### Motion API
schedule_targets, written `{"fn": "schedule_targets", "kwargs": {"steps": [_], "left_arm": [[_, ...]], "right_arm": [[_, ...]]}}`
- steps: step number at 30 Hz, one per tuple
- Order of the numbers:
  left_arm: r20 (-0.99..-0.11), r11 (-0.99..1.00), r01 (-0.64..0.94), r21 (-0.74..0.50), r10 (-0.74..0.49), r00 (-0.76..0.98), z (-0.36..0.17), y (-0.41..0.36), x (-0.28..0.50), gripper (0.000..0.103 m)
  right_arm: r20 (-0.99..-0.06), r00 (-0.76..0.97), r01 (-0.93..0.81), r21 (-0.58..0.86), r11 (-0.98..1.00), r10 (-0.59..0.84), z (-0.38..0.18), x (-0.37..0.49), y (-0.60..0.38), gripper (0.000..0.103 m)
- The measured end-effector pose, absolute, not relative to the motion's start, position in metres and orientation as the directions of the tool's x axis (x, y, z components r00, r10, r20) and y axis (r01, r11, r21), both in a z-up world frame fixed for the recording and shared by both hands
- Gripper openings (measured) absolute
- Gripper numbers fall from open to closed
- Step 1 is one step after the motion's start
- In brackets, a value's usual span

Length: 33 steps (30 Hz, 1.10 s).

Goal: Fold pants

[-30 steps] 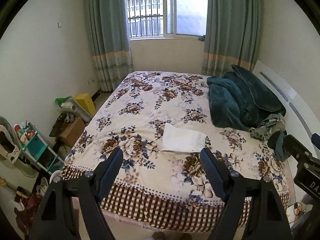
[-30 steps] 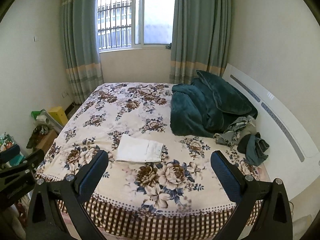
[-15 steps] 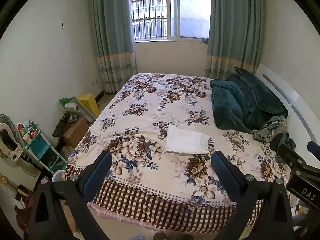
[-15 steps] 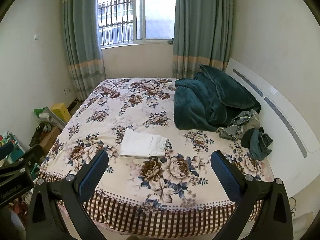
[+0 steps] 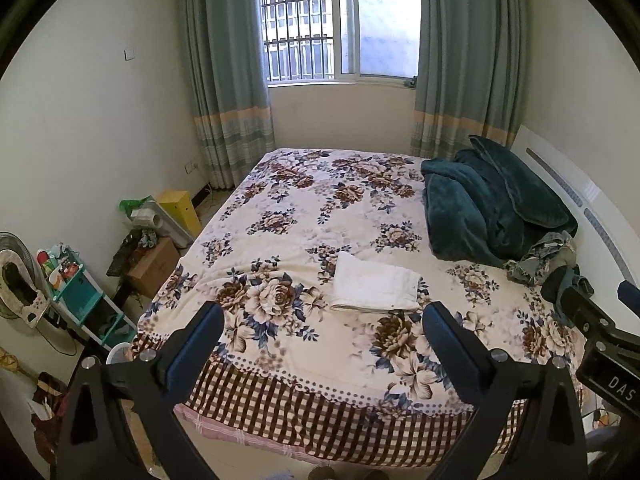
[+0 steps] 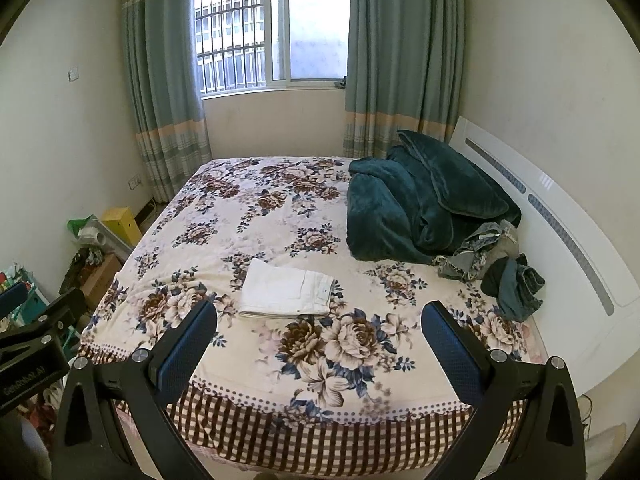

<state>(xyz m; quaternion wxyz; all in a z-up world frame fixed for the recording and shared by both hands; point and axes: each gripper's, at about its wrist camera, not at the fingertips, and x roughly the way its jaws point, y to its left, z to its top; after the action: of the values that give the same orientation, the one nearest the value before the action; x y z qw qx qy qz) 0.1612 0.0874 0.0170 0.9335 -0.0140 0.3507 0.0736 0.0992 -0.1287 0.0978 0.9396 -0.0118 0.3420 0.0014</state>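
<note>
White pants [image 5: 374,286] lie folded into a flat rectangle on the floral bedspread [image 5: 304,216], near the bed's front half. They also show in the right wrist view [image 6: 286,290]. My left gripper [image 5: 322,334] is open and empty, held back from the bed's foot edge, well short of the pants. My right gripper [image 6: 318,334] is open and empty, also back from the foot edge. The right gripper's body shows at the right edge of the left wrist view [image 5: 600,336].
A dark teal blanket [image 6: 420,204] is heaped at the right by the white headboard [image 6: 560,232]. A pile of jeans and dark clothes [image 6: 492,264] lies beside it. Boxes, a yellow bin [image 5: 180,208] and a teal shelf [image 5: 76,292] stand left of the bed.
Both grippers have drawn back and up from the bed, so more of the room shows. The left gripper's jaws have opened wider. The folded pants have not moved.
</note>
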Motion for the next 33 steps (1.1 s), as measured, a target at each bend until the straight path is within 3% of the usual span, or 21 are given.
{"fn": "schedule_targets", "kwargs": {"steps": [33], "left_arm": [[-0.65, 0.989, -0.145, 0.034, 0.132, 0.748, 0.024, 0.074, 0.169, 0.102]], "right_arm": [[-0.652, 0.758, -0.014, -0.003, 1.0, 0.009, 0.091, 0.101, -0.118, 0.103]]}}
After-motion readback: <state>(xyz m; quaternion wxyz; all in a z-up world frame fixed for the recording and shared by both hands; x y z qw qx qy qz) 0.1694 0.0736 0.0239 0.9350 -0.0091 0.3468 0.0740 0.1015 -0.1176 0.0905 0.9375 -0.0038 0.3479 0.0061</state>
